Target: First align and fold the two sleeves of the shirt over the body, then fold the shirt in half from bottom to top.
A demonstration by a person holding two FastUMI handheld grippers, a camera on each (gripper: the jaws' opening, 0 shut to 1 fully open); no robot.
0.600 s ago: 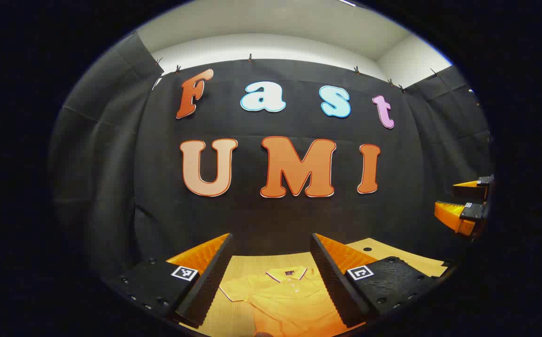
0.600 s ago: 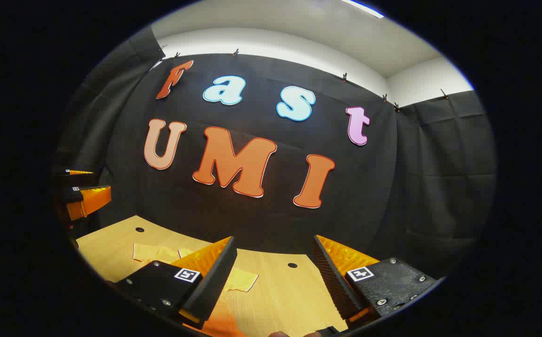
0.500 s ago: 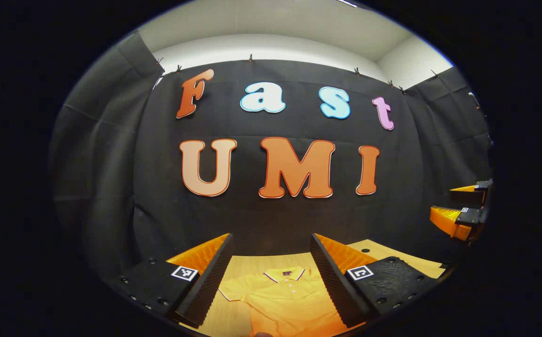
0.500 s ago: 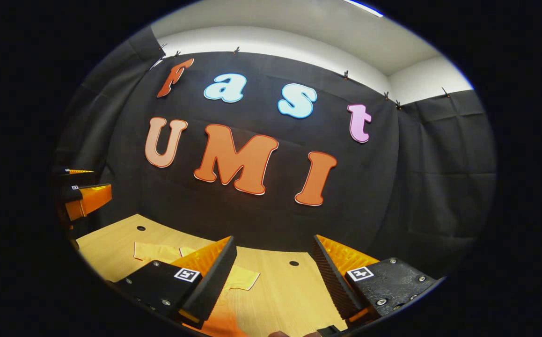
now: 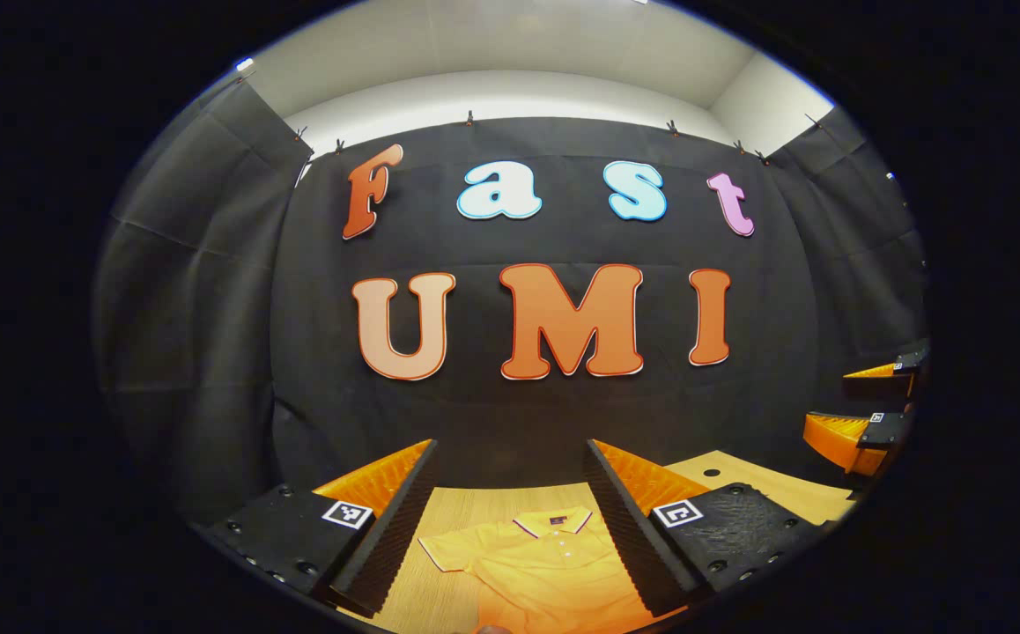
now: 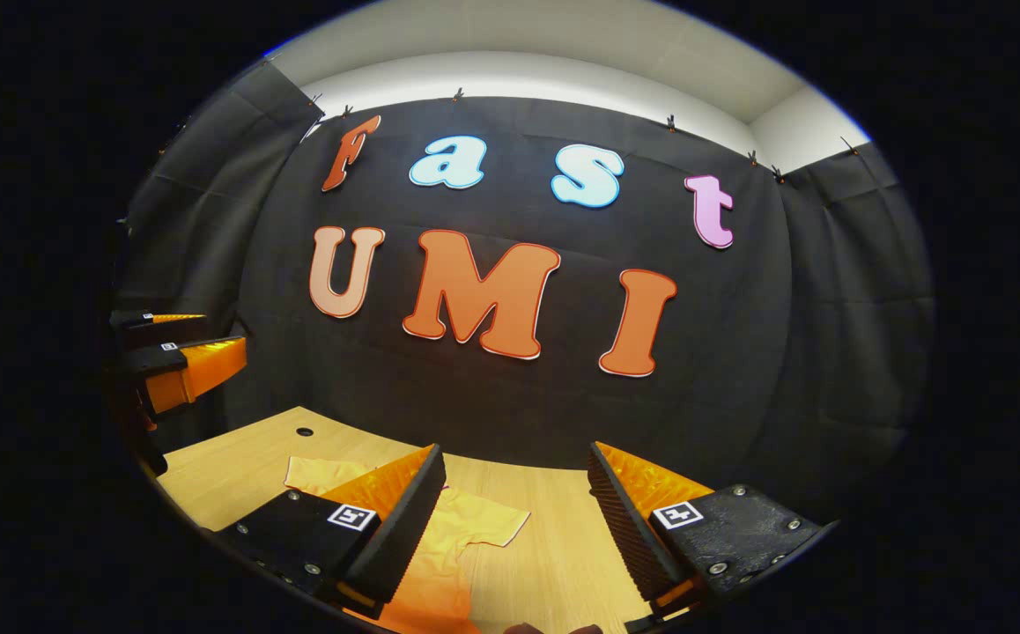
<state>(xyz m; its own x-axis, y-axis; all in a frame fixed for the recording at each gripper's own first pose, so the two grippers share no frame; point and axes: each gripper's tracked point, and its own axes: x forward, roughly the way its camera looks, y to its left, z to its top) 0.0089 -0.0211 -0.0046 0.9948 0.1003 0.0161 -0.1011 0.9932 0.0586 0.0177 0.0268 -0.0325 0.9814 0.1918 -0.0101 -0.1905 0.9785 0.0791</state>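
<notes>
Shirt (image 5: 550, 572) lay flat on wooden surface (image 6: 237, 462), collar toward booth wall, sleeves spread, nothing folded yet. Left gripper (image 5: 510, 519) hovered above, open and empty; right gripper (image 6: 514, 528) likewise, over the far sleeve (image 6: 484, 527). Risks judged: pinching only one layer, dragging cloth askew, misaligned sleeves. No containers seen.

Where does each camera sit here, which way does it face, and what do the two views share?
Left gripper view: rides the left gripper, open above the table, facing the booth wall over the yellow shirt; the right gripper shows at far right.
Right gripper view: rides the right gripper, open, facing the wall over the shirt's sleeve; the left gripper shows at far left.
Shared: shirt, table, wall, each other's gripper.
</notes>
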